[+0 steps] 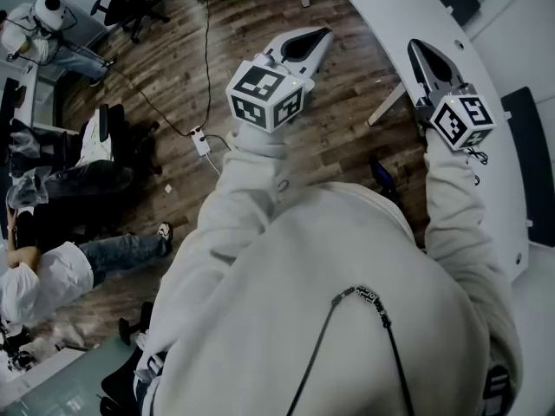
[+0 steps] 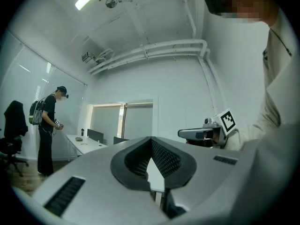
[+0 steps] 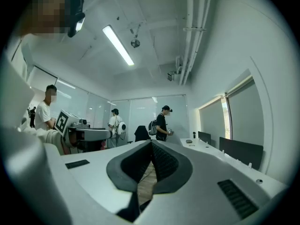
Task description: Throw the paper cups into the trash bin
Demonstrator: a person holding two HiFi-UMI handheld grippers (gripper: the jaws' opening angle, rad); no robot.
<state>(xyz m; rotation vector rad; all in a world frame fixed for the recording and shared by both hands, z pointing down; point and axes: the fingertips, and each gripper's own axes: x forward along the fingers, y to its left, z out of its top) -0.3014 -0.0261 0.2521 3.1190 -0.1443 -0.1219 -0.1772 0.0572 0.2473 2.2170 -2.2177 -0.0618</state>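
Observation:
No paper cup and no trash bin shows in any view. In the head view the person holds both grippers out level over the wooden floor. My left gripper is shut, its tips meeting with nothing between them, as the left gripper view also shows. My right gripper reaches toward the white table's edge and is shut and empty too. Each gripper sees the other beside it: the right gripper in the left gripper view, the left gripper in the right gripper view.
A curved white table runs along the right, one leg standing on the floor. A power strip with cables lies on the floor. People sit at the left. A standing person and a desk lie ahead.

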